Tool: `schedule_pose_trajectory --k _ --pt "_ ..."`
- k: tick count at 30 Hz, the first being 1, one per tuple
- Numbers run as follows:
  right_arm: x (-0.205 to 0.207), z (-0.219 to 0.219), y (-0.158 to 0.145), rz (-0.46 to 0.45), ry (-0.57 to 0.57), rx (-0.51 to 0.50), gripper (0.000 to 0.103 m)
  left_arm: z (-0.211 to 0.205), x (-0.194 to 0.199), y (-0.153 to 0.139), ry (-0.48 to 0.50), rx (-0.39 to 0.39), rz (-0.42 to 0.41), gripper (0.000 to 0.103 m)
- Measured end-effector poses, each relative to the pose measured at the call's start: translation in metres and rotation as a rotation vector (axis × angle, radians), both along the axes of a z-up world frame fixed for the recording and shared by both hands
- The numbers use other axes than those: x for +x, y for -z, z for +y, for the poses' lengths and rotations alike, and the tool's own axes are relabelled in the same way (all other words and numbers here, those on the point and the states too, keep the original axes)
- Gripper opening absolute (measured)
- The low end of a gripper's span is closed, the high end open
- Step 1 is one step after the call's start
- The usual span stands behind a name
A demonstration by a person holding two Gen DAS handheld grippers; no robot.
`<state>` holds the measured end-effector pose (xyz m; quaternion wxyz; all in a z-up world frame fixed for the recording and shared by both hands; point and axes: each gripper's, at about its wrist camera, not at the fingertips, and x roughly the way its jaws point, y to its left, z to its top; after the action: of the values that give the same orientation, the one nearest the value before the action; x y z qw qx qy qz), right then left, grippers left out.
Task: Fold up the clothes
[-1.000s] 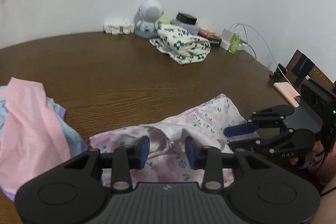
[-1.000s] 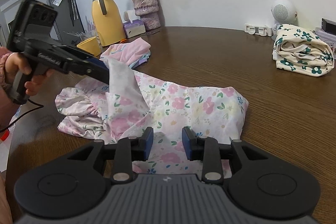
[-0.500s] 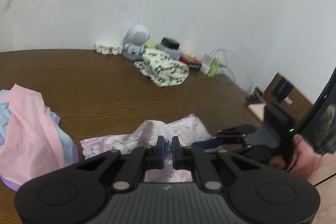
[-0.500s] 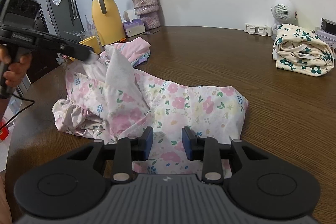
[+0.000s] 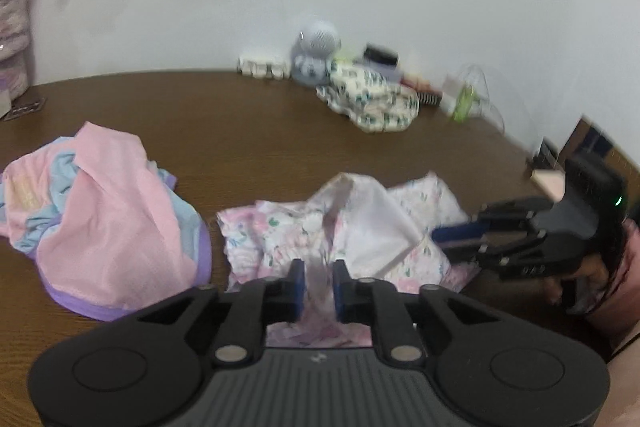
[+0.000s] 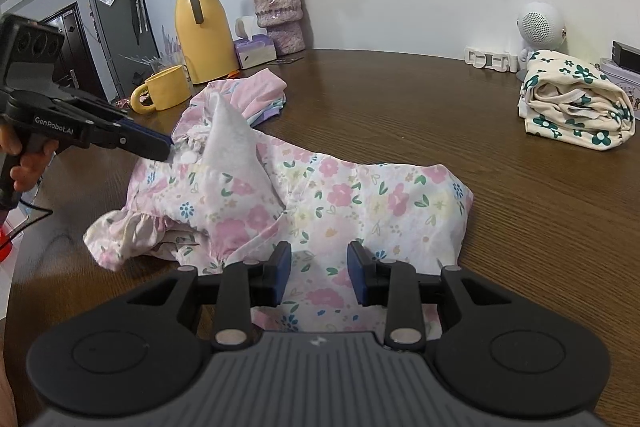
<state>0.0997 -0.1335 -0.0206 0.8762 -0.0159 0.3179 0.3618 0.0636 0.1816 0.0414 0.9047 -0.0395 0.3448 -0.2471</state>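
A pink floral garment [image 6: 328, 199] lies crumpled on the brown wooden table [image 6: 520, 195]; it also shows in the left wrist view [image 5: 360, 227]. My left gripper [image 5: 318, 285] is shut on a fold of the garment and holds it raised above the table; in the right wrist view [image 6: 168, 147] it pinches the cloth at the garment's left side. My right gripper [image 6: 318, 275] is open and empty, low over the garment's near edge; it also shows at the right of the left wrist view [image 5: 452, 239].
A pink, blue and purple clothes pile [image 5: 100, 219] lies to the left. A folded cream floral garment [image 6: 576, 107] sits far right beside a white speaker [image 6: 538, 27]. A yellow jug [image 6: 204, 31], yellow mug [image 6: 164, 93], tissue box [image 6: 254, 47] and vase [image 6: 278, 13] stand at the back.
My left gripper closed on a fold of the floral garment and lifted it, then moved back down and toward the garment's middle. My right gripper stayed open and still.
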Motion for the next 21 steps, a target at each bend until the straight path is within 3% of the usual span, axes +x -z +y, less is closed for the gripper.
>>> schedule_pose_trajectory --k 2,3,9,10,12,13,14,18,20,21 --pt "0.0 0.0 0.0 -0.001 -0.001 -0.001 0.031 0.002 -0.012 -0.008 0.046 -0.036 -0.04 0.051" --pt "0.0 0.0 0.0 -0.001 -0.001 -0.002 0.031 -0.001 -0.017 -0.009 0.069 -0.026 -0.047 0.055" --pt "-0.001 0.001 0.0 -0.003 -0.003 -0.003 0.033 -0.022 -0.016 0.007 0.103 0.093 0.039 0.057" --pt "-0.001 0.001 0.0 -0.004 -0.003 -0.004 0.033 -0.023 -0.013 0.011 0.103 0.087 0.058 0.054" --pt "-0.001 0.002 0.0 -0.004 -0.003 -0.004 0.033 -0.024 -0.008 0.014 0.103 0.068 0.081 0.034" --pt "-0.001 0.002 0.0 -0.004 -0.003 -0.004 0.033 -0.023 -0.007 0.013 0.102 0.053 0.084 0.008" --pt "-0.001 0.002 0.0 -0.004 -0.003 -0.003 0.034 -0.023 -0.006 0.013 0.102 0.038 0.086 0.001" --pt "-0.001 0.001 0.0 -0.001 -0.004 0.0 0.034 -0.038 -0.023 -0.018 0.136 0.136 -0.117 0.0" --pt "-0.001 0.001 -0.001 -0.003 -0.006 0.001 0.034 -0.058 -0.038 -0.031 0.206 0.321 -0.308 0.0" --pt "-0.001 0.001 -0.001 -0.003 -0.006 0.001 0.034 -0.064 -0.041 -0.03 0.243 0.386 -0.351 0.0"
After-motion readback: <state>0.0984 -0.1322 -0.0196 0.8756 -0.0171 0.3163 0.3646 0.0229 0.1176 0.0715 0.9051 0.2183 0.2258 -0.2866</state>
